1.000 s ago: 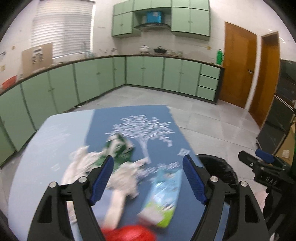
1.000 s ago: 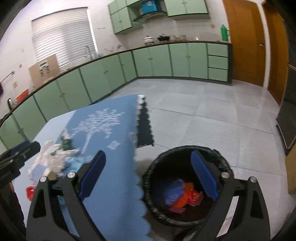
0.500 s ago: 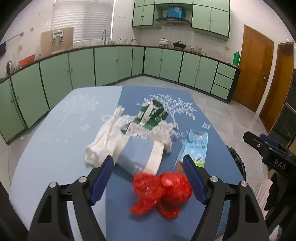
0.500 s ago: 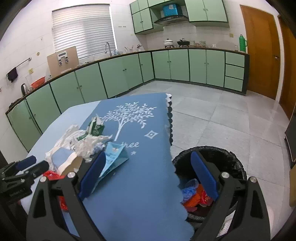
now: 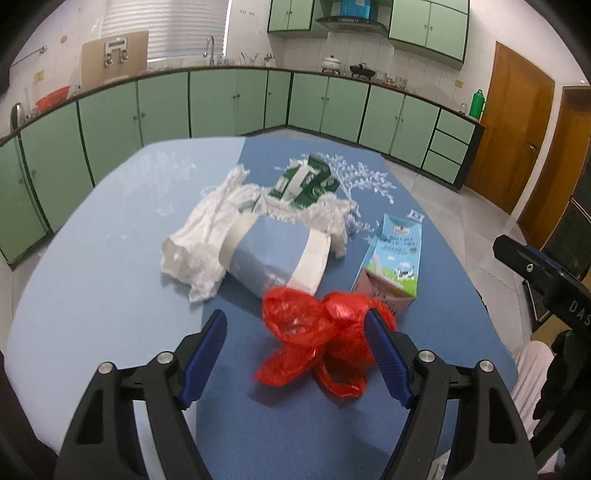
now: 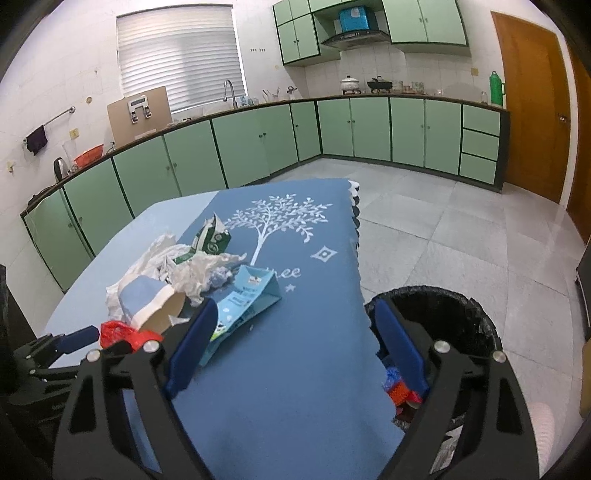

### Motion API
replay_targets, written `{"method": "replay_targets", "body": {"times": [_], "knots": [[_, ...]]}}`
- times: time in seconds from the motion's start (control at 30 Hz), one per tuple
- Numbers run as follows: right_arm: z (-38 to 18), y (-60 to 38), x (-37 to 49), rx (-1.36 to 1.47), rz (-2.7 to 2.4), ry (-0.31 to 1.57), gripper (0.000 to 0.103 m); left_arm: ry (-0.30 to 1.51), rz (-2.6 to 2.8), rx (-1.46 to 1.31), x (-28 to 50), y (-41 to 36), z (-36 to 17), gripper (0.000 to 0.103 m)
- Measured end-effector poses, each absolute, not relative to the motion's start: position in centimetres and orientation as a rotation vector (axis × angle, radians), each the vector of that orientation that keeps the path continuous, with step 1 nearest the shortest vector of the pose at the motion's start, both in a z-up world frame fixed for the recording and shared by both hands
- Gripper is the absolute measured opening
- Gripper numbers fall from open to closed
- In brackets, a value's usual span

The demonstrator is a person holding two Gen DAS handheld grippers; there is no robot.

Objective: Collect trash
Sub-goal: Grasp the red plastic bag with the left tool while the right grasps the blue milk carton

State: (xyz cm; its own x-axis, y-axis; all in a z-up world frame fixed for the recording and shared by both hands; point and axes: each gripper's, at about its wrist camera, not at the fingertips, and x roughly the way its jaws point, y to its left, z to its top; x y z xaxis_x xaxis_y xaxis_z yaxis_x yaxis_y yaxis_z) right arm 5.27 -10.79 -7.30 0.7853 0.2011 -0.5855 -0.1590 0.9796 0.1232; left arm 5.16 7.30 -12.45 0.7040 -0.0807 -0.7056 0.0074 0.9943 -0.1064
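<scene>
Trash bin [image 6: 461, 317] only in right view; left fingers [image 5: 207, 347] released around red bag [image 5: 317, 332]; right fingers [image 6: 192, 339] closing, empty.

1. This is a home kitchen: pale green base cabinets [image 6: 369, 129] with dark trim run along two walls under a dark counter.
2. Matching wall cabinets [image 6: 424, 22] hang above a range hood [image 6: 354, 37], and the walls are white tile.
3. A white pot [image 6: 349, 83] and a dark pan [image 6: 378, 85] sit on the cooker below the hood.
4. A tall tap [image 6: 229, 92] stands at the sink under a window with white blinds [image 6: 181, 55].
5. A green flask [image 6: 496, 88] stands at the counter's end, near a brown wooden door [image 6: 532, 107].
6. The floor [image 6: 424, 229] is large grey tiles.
</scene>
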Motion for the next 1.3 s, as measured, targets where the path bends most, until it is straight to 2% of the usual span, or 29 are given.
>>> {"method": "replay_targets", "body": {"times": [0.03, 0.13, 0.2, 0.3, 0.4, 0.6, 1.03, 1.3], "knots": [[-7.4, -10.8, 5.2, 0.067, 0.194, 0.642, 0.085, 0.799, -0.057, -0.106, 5.3, 7.3, -12.7, 0.072], [-7.6, -10.6, 5.2, 0.052, 0.196, 0.655, 0.085, 0.810, -0.089, -0.132, 5.4, 7.3, -13.2, 0.060], [-7.8, -10.4, 5.2, 0.042, 0.207, 0.666, 0.082, 0.808, -0.119, -0.138, 5.5, 7.1, -13.1, 0.040], [-8.0, -10.2, 5.3, 0.037, 0.221, 0.678, 0.079, 0.802, -0.162, -0.129, 5.2, 6.4, -13.0, 0.017], [-8.2, -10.0, 5.2, 0.033, 0.232, 0.684, 0.075, 0.797, -0.194, -0.116, 5.0, 5.7, -12.9, 0.010], [-8.0, -9.8, 5.1, 0.027, 0.245, 0.680, 0.070, 0.775, -0.230, -0.116, 4.6, 5.3, -12.4, 0.001], [-7.1, -9.5, 5.0, 0.046, 0.235, 0.657, 0.068, 0.625, -0.205, -0.112, 3.4, 6.2, -8.5, 0.001], [-8.3, -5.9, 6.0, 0.017, 0.219, 0.678, 0.068, 0.622, -0.089, -0.123, 4.1, 9.4, -9.1, 0.001]]}}
